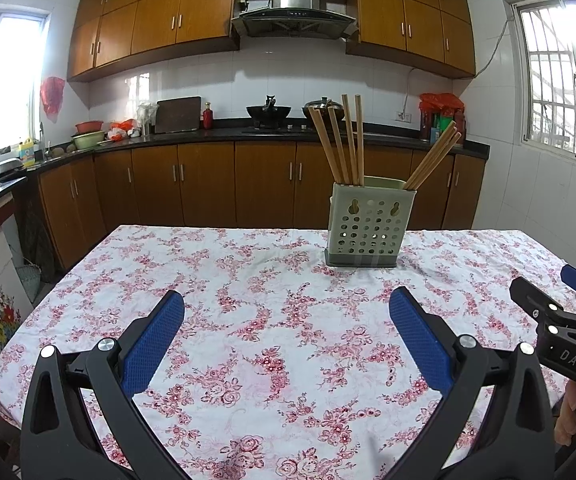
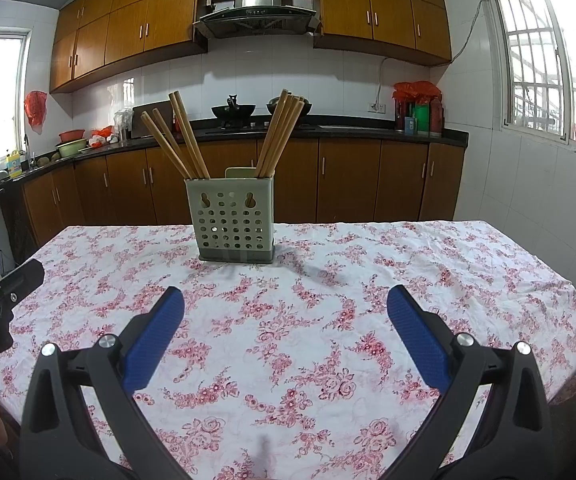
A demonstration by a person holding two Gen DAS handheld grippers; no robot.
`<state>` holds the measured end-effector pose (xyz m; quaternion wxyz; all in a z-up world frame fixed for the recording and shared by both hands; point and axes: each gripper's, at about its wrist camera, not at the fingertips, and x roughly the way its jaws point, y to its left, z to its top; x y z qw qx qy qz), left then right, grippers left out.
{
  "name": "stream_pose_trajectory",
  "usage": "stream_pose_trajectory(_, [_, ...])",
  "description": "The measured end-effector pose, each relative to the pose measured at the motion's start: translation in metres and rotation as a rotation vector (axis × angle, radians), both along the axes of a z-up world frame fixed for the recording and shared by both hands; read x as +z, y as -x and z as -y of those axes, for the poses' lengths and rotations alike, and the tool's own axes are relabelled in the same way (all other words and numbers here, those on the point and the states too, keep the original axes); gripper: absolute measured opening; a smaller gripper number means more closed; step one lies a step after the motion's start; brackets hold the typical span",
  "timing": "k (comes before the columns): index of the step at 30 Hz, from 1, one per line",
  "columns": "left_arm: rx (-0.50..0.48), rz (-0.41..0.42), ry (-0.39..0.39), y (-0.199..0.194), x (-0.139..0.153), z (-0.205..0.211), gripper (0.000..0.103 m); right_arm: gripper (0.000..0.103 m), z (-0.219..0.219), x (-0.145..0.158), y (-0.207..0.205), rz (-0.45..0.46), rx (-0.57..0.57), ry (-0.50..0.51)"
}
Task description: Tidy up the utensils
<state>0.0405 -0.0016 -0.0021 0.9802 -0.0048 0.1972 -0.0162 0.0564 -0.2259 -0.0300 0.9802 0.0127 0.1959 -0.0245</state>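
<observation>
A pale green perforated utensil holder stands upright on the far part of the table. Several wooden chopsticks lean in it in two bunches, one left, one right. My left gripper is open and empty, low over the tablecloth, well short of the holder. My right gripper is open and empty too, also short of the holder. The right gripper shows at the edge of the left wrist view. The left one shows at the right wrist view's left edge.
The table carries a white cloth with pink flowers. Behind it run brown kitchen cabinets, a dark counter with woks, a cutting board and bowls. Windows are at both sides.
</observation>
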Motion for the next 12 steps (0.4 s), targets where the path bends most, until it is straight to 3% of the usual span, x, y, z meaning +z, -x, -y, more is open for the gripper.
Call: stream_pose_trajectory(12, [0.003,-0.008,0.006,-0.0005,-0.0019,-0.0005,0.101,0.099,0.0,0.0005,-0.0003,-0.001,0.001,0.0])
